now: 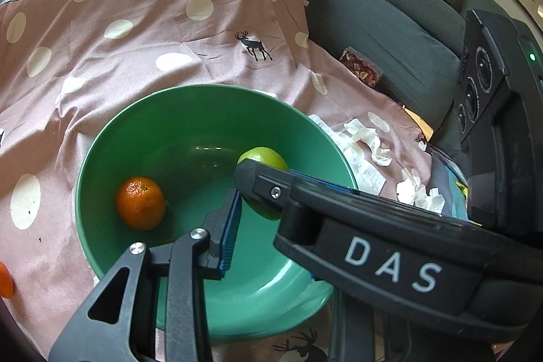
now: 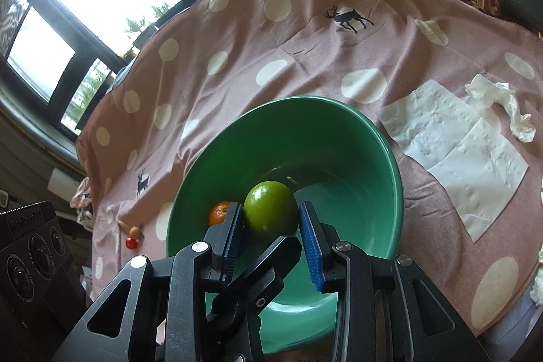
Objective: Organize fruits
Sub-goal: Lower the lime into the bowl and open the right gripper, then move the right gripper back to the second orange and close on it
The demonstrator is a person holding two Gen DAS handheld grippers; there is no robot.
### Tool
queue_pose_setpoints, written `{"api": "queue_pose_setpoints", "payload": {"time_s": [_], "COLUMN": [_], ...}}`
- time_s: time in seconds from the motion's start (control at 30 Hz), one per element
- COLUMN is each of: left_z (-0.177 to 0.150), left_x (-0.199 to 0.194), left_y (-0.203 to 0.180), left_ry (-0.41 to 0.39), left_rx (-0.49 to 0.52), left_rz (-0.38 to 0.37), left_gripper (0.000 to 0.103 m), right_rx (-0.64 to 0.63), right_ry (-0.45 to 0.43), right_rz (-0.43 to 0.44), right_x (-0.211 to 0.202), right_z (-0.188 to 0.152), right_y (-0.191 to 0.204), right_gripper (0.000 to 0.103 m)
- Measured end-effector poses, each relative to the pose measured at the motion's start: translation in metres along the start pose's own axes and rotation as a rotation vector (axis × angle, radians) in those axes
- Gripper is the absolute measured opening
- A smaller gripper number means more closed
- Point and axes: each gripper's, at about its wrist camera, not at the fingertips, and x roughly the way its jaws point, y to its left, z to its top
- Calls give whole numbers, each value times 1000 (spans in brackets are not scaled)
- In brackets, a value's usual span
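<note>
The right tool (image 2: 271, 214) is squeezing a round, shiny green fruit (image 2: 269, 212) between its two blue pads (image 2: 310, 240). The fruit is low inside a big, round green bowl (image 2: 390, 158). The left tool (image 1: 258, 212) sits just beside it and is closed. Only one of its fingers (image 1: 230, 226) shows, and I see nothing in it. A small, bumpy orange fruit (image 1: 141, 202) lies in the bowl too, away from the green one. The bowl stands on a surface covered by a pink cloth with white dots (image 1: 135, 56). Flat white paper napkins (image 2: 458, 151) lie near the bowl.
</note>
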Motion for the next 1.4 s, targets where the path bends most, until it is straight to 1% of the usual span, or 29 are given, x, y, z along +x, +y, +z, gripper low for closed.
{"api": "queue_pose_setpoints", "payload": {"time_s": [0.23,0.27,0.3,0.4,0.47,0.53,0.6,0.63,0.67,0.77,0.8,0.87,0.97,1.03,1.23,1.4], "left_z": [-2,-1,-1,-2,-5,-7,-9,-10,-12,-18,-21,-27,-42,-53,-99,-124], "left_x": [5,6,6,-2,-11,-24,-40,-49,-58,-90,-100,-120,-148,-163,-198,-215], "left_y": [6,7,9,13,18,27,38,43,49,68,75,90,113,131,193,228], "left_ry": [32,37,40,33,13,-7,-27,-42,-57,-113,-126,-146,-179,-190,-199,-204], "left_rx": [-46,-56,-67,-84,-98,-133,-164,-178,-194,-247,-267,-310,-372,-416,-601,-705], "left_rz": [-43,-43,-41,-8,21,42,69,91,117,185,215,305,460,528,646,762], "left_gripper": [32,35,36,44,54,62,63,64,68,75,75,77,78,79,79,79], "right_rx": [-4,-2,1,1,-4,-12,-24,-31,-38,-59,-67,-81,-108,-128,-203,-298], "right_ry": [11,14,15,-2,-11,-27,-45,-53,-58,-60,-61,-63,-59,-55,-24,41], "right_rz": [-40,-44,-47,-69,-75,-80,-89,-88,-83,-51,-39,-15,28,54,141,197], "right_x": [2,2,2,0,-2,-4,-7,-8,-8,-8,-7,-6,-4,-2,11,33], "right_z": [-1,-1,0,1,1,1,1,1,1,0,0,-1,-5,-7,-17,-35], "right_y": [0,-1,0,2,3,5,10,12,15,25,28,37,51,62,102,143], "right_gripper": [38,38,38,38,38,38,44,46,48,49,51,54,55,55,56,56]}}
